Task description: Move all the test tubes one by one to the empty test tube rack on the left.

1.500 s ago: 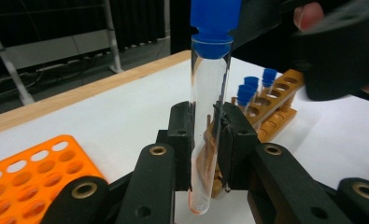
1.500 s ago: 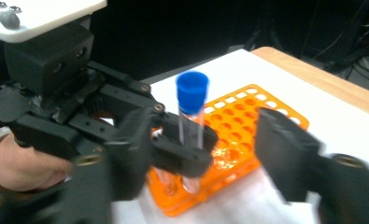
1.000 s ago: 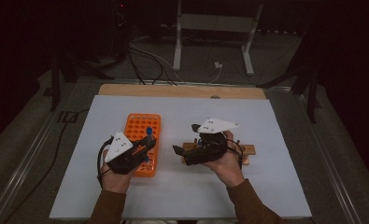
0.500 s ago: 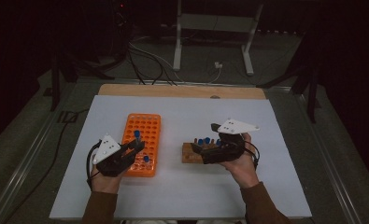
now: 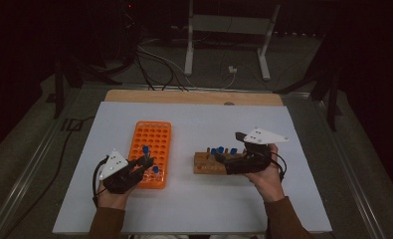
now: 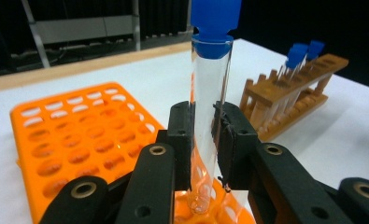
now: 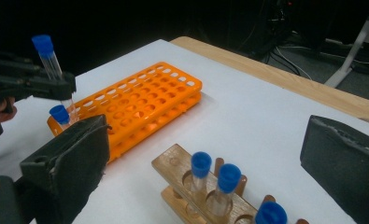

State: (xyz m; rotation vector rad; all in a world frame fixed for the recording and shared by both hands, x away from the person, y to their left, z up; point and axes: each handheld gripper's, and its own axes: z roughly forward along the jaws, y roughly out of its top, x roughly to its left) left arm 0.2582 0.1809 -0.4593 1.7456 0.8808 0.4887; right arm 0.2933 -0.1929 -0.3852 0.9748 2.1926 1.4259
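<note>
My left gripper (image 6: 204, 126) is shut on a clear tube with a blue cap (image 6: 210, 93), held upright over the near end of the orange rack (image 6: 79, 135). In the high view that gripper (image 5: 143, 163) is at the rack's (image 5: 151, 142) front edge, next to another capped tube (image 5: 155, 170) standing in the rack. My right gripper (image 7: 205, 126) stands wide open with nothing gripped, its jaws on either side of the wooden rack (image 7: 182, 172), which holds several blue-capped tubes (image 7: 201, 170). From above, the right gripper (image 5: 223, 159) is at the wooden rack's (image 5: 206, 168) right part.
The white mat (image 5: 194, 124) covers the table, with a wooden strip (image 5: 194, 96) along its far edge. Cables and a metal stand (image 5: 226, 45) lie on the dark floor beyond. The two racks sit side by side with a gap between them.
The left gripper has come down and toward the person with the tube, to the orange rack's near end. The right gripper has shifted right, uncovering the wooden rack's left part.
</note>
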